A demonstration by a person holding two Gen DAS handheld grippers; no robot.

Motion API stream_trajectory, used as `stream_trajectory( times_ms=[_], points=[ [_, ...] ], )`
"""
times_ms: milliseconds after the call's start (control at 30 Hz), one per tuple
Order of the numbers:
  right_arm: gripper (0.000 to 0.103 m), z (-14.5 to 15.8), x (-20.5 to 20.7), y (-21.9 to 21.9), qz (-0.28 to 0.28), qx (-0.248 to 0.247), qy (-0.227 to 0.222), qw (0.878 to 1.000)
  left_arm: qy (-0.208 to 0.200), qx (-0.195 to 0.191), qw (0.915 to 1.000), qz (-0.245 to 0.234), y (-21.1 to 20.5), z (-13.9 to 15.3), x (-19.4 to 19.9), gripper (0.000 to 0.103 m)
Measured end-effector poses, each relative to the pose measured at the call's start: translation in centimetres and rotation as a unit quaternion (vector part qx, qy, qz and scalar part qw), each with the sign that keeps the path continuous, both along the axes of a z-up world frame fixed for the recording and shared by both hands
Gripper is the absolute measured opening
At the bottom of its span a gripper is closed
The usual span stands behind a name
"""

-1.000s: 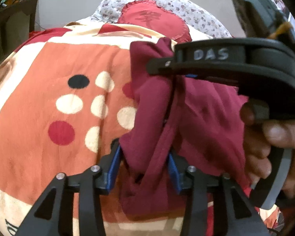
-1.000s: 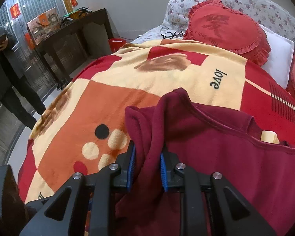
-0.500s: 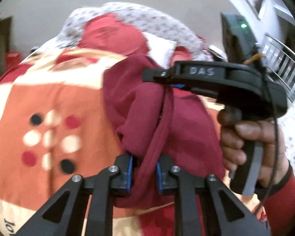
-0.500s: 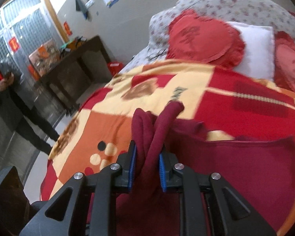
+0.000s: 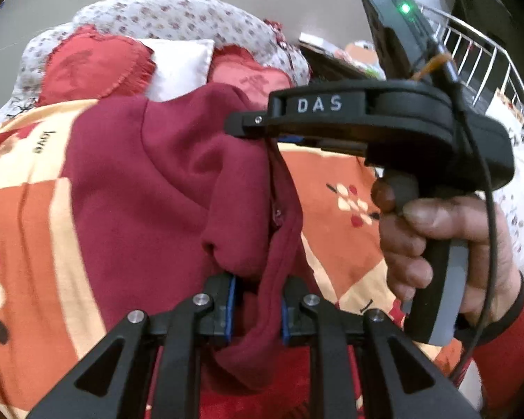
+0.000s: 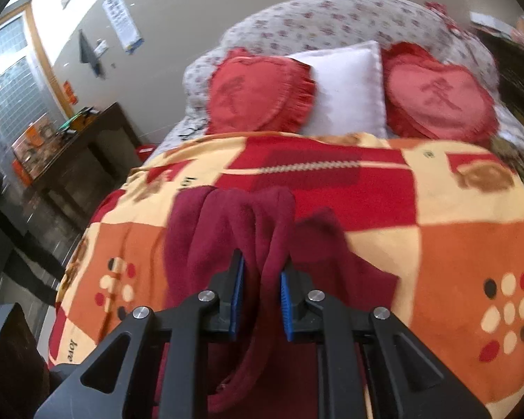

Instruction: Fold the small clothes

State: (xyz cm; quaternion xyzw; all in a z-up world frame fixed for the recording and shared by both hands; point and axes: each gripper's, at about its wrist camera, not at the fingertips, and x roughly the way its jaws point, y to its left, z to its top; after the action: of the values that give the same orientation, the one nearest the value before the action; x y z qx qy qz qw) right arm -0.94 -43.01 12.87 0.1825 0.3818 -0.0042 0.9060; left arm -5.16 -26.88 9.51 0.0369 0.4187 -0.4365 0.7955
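White letters "DAS" stand on the black right gripper (image 5: 255, 127), upper right of centre in the left view. "love" is printed on the blanket (image 6: 471, 244), lower left.

Bed (image 6: 199, 70) — patchwork blanket (image 6: 454, 244), pillows (image 6: 346, 87)

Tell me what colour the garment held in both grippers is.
Dark maroon red garment, plain with no pattern; clearest in the right wrist view.
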Motion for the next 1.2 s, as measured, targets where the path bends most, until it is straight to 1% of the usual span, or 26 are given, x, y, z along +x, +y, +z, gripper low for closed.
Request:
stream_trajectory(
  times_ms=[100, 200, 433, 467, 533, 567, 600, 667, 733, 800, 867, 933, 967, 1033, 1100, 1200],
  points=[
    [0.038, -1.1, -0.5, -1.0, -0.009, 0.003, 0.004, 1.0, 0.003, 0.01, 0.9999, -0.005, -1.3, -1.0, -0.3, 0.019],
    [0.038, -2.3, -0.5, -1.4, -0.018, 0.002, 0.011, 1.0, 0.011, 0.014, 0.9998, -0.004, -1.6, -1.7, 0.2, 0.019],
    [0.038, -3.9, -0.2, -2.3, -0.034, 0.007, 0.019, 0.999, 0.02, 0.017, 0.9997, -0.002, -2.2, -2.4, 0.5, 0.02],
    [0.039, -4.1, -0.2, -2.4, -0.035, 0.005, 0.02, 0.999, 0.021, 0.016, 0.9996, -0.002, -2.3, -2.5, 0.5, 0.02],
    [0.043, -4.1, -0.4, -2.5, -0.038, -0.004, 0.022, 0.999, 0.024, 0.014, 0.9996, -0.003, -2.3, -2.7, 0.4, 0.021],
    [0.046, -3.9, -0.5, -2.4, -0.041, -0.014, 0.023, 0.999, 0.025, 0.013, 0.9996, -0.004, -2.3, -2.7, 0.3, 0.022],
    [0.05, -3.5, -0.7, -2.2, -0.044, -0.029, 0.022, 0.998, 0.025, 0.011, 0.9996, -0.005, -2.3, -2.6, 0.1, 0.025],
    [0.05, -2.8, -1.2, -2.0, -0.044, -0.044, 0.018, 0.998, 0.03, 0.004, 0.9995, -0.012, -2.1, -2.5, -0.3, 0.033],
    [0.052, -1.6, -2.1, -1.7, -0.042, -0.049, 0.012, 0.998, 0.041, -0.004, 0.9987, -0.03, -1.7, -2.2, -1.0, 0.046],
    [0.054, -0.8, -3.3, -1.3, -0.039, -0.05, 0.008, 0.998, 0.047, -0.01, 0.9975, -0.052, -0.9, -1.7, -1.7, 0.048],
    [0.056, -0.6, -4.4, -1.0, -0.038, -0.054, 0.012, 0.998, 0.036, -0.01, 0.9974, -0.062, 0.9, -0.8, -2.2, 0.049],
    [0.057, -0.9, -5.4, -0.7, -0.036, -0.053, 0.014, 0.998, 0.027, -0.015, 0.9981, -0.052, 2.8, -0.1, -2.0, 0.055],
    [0.057, -1.1, -5.8, -0.5, -0.033, -0.05, 0.014, 0.998, 0.023, -0.018, 0.9986, -0.045, 3.5, 0.1, -1.7, 0.057],
    [0.057, -1.8, -6.3, 0.1, -0.026, -0.041, 0.017, 0.999, 0.008, -0.015, 0.9997, -0.018, 5.0, 0.6, -0.8, 0.058],
    [0.057, -2.6, -6.3, 0.6, -0.027, -0.03, 0.023, 0.999, -0.003, -0.007, 1.0, -0.003, 5.7, 0.5, -0.1, 0.058],
    [0.057, -3.1, -6.3, 0.6, -0.037, -0.013, 0.026, 0.999, 0.015, -0.003, 0.9998, 0.008, 6.2, 0.0, 0.9, 0.058]
  ],
)
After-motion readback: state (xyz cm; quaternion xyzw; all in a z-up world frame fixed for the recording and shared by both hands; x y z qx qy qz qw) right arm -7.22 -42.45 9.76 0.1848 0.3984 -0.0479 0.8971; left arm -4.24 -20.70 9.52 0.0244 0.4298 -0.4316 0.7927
